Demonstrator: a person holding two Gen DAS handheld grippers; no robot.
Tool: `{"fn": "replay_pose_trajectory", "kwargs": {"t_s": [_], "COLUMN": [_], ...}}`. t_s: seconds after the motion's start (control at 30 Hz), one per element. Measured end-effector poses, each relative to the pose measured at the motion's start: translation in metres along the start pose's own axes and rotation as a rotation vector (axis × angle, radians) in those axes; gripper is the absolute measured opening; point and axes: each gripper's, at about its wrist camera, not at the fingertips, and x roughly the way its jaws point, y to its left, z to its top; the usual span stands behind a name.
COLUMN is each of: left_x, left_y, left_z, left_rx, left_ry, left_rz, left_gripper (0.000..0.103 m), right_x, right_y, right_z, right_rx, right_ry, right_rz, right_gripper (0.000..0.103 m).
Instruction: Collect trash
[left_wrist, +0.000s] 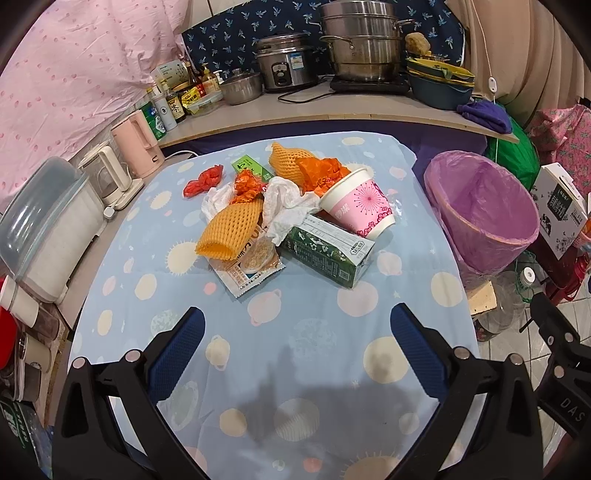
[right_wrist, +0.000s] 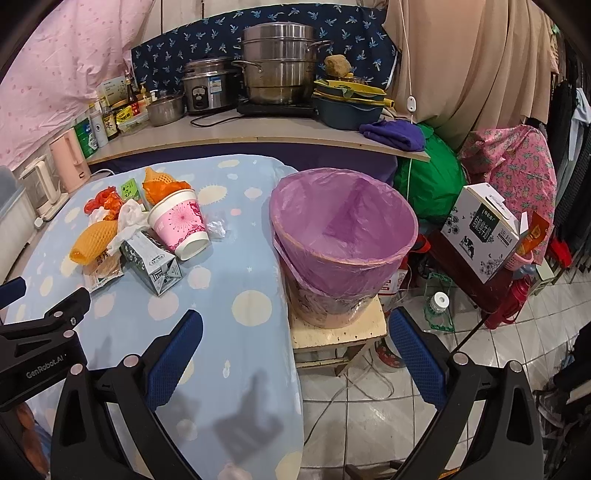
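Observation:
A heap of trash lies mid-table: a pink paper cup (left_wrist: 360, 205) on its side, a green carton (left_wrist: 328, 254), crumpled white tissue (left_wrist: 284, 208), orange foam nets (left_wrist: 227, 230), a snack wrapper (left_wrist: 251, 271) and red and orange plastic scraps (left_wrist: 203, 181). A bin with a purple liner (left_wrist: 484, 210) stands right of the table; it also shows in the right wrist view (right_wrist: 343, 236). My left gripper (left_wrist: 297, 317) is open and empty, short of the heap. My right gripper (right_wrist: 295, 321) is open and empty, near the table's right edge before the bin. The cup (right_wrist: 181, 225) and carton (right_wrist: 151, 264) show there too.
The table has a light blue dotted cloth (left_wrist: 295, 369). A shelf behind holds steel pots (left_wrist: 360, 44), a rice cooker (left_wrist: 284, 61) and bottles (left_wrist: 170, 105). Kettles (left_wrist: 138, 147) stand at left. The bin sits on a small stool (right_wrist: 340, 332); boxes and bottles crowd the tiled floor (right_wrist: 480, 236).

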Motion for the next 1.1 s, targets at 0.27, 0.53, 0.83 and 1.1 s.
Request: {"fn": "replay_pose_trajectory", "kwargs": {"t_s": [0.27, 0.53, 0.83, 1.1], "left_x": [0.003, 0.003, 0.003, 0.002], "left_y": [0.006, 0.007, 0.008, 0.007], "left_z": [0.003, 0.003, 0.003, 0.004], "left_rx": [-0.019, -0.023, -0.023, -0.02], "left_ry": [0.003, 0.001, 0.004, 0.003], "left_rz": [0.0, -0.003, -0.002, -0.004], "left_gripper": [0.096, 0.096, 0.096, 0.096], "right_x": [0.002, 0.001, 0.001, 0.001], "right_y": [0.006, 0.008, 0.009, 0.006], "right_z": [0.007, 0.009, 0.01, 0.012], "right_rx": [-0.017, -0.018, -0.018, -0.012], "right_ry": [-0.005, -0.004, -0.003, -0.002], "right_rz": [0.004, 0.007, 0.006, 0.005], "right_gripper": [0.097, 0.097, 0.097, 0.097]}}
